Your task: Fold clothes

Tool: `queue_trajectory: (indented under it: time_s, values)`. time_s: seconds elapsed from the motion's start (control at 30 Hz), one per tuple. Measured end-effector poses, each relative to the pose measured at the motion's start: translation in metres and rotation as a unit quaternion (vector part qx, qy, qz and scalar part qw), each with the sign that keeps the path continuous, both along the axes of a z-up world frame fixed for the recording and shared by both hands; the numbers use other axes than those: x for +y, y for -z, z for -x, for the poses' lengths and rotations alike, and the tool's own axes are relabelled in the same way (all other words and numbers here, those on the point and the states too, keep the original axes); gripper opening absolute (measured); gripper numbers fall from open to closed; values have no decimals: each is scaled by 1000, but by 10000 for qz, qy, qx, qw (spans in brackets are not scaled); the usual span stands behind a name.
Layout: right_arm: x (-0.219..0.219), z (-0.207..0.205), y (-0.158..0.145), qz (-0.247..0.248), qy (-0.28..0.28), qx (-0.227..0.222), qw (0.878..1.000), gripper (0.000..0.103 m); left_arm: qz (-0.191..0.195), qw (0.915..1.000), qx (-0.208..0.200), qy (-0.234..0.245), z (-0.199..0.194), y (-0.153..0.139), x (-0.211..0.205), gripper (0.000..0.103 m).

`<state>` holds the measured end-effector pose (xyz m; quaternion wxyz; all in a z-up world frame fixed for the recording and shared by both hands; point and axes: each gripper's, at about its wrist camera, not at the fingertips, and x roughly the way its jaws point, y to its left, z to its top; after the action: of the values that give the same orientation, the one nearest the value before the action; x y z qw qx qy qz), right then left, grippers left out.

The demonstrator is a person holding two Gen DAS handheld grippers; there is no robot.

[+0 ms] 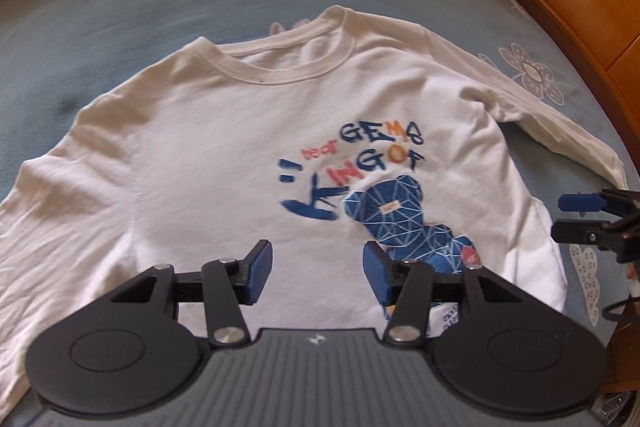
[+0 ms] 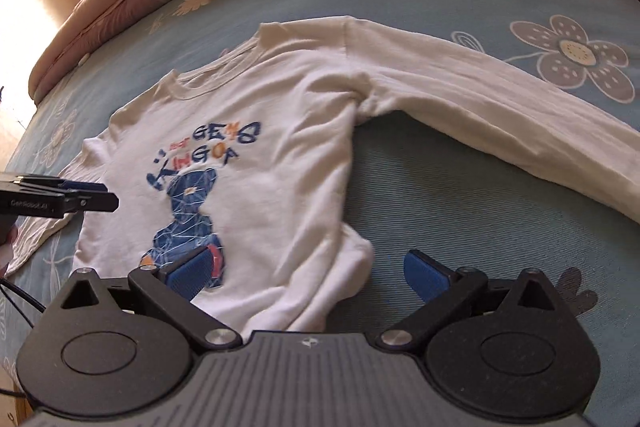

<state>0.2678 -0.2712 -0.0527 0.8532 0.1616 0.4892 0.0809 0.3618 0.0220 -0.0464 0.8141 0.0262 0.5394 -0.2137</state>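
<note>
White long-sleeve shirt (image 1: pixel 224 155) lies flat, print up, on the blue bedsheet (image 2: pixel 460 187), sleeve out right, prob spread for folding. Left gripper (image 1: pixel 318 277) hovers over the near hem, jaws approx half open, holding nothing. Right gripper (image 2: pixel 316 269) is wide open, empty, straddling the hem corner.

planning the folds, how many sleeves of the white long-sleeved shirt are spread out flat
2. One sleeve stretches out right of the white long-sleeved shirt; the other sleeve lies left, its end out of frame.
</note>
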Motion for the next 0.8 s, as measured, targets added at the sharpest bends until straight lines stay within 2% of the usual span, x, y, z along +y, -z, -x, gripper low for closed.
queue_trajectory:
  time_s: [0.1,0.23,0.27,0.33,0.4,0.57,0.7,0.8]
  values:
    - [-19,-13,21,-814,-124,60,9966,103,-77,9999,47,125,1,2,-22,52]
    - [-32,-30,37,-1825,-500,162,9818,103,-162,9996,114,203,1,4,-46,52]
    - [-37,-32,41,-2202,-603,283,9732,103,-176,9995,136,214,1,4,-50,52]
    - [-45,-32,55,-3031,-756,689,9475,103,-170,9994,175,246,2,4,-58,52]
    - [-47,-30,64,-3309,-930,722,9363,103,-190,9993,167,267,3,5,-64,52]
    - [-39,-57,63,-3386,-1320,486,9304,103,-221,9994,193,188,1,8,-74,52]
    - [-34,-58,64,-3486,-1511,378,9242,103,-228,9993,248,189,1,7,-74,52]
    - [-34,-40,64,-3595,-1702,743,9145,103,-327,9989,255,213,3,8,-71,52]
